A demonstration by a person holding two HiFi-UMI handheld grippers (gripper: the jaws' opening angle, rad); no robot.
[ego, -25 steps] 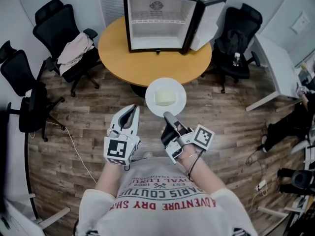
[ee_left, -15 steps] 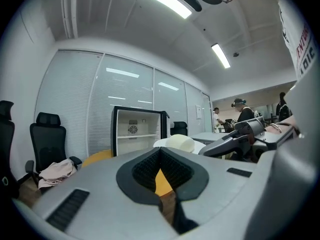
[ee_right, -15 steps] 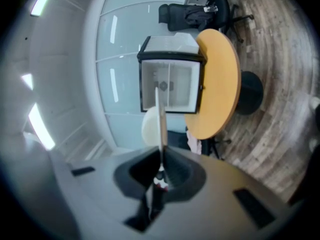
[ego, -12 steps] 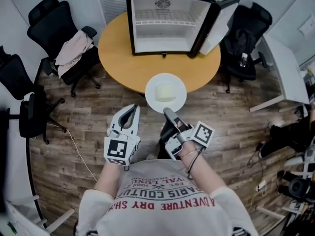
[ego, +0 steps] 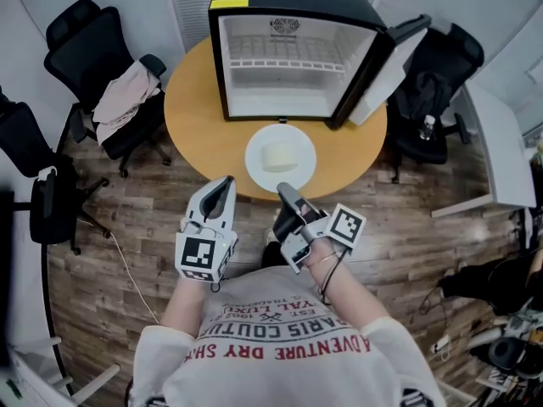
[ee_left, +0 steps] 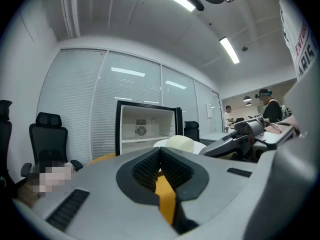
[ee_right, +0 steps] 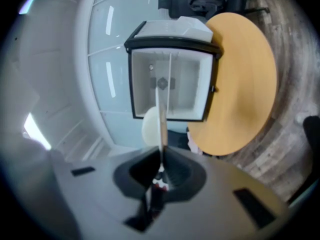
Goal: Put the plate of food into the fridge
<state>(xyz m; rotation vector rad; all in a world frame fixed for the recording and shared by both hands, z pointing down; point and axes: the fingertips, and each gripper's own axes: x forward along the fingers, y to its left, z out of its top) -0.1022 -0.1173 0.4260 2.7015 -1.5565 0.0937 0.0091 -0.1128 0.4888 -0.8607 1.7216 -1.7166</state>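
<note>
Two grippers, catalogued outward from the jaws.

Right gripper (ego: 285, 192): jaws pinched tight on the near rim of the plate (ego: 255, 156), which is held out level ahead of the person. A pale block of food (ego: 278, 157) sits at its centre.

Left gripper (ego: 222, 186): jaws together, nothing between them, beside the right one.

Change: a second ago the plate hung over bare floor, short of the round table (ego: 193, 113). It now overlaps the table's near edge, and the open fridge (ego: 288, 0) is nearer. The approach looks well on; insertion is not yet done.

Views: only the right gripper view shows the plate edge-on, a thin line aimed into the fridge's empty interior. Only the head view shows the door (ego: 389, 68) swung aside to the right.
</note>
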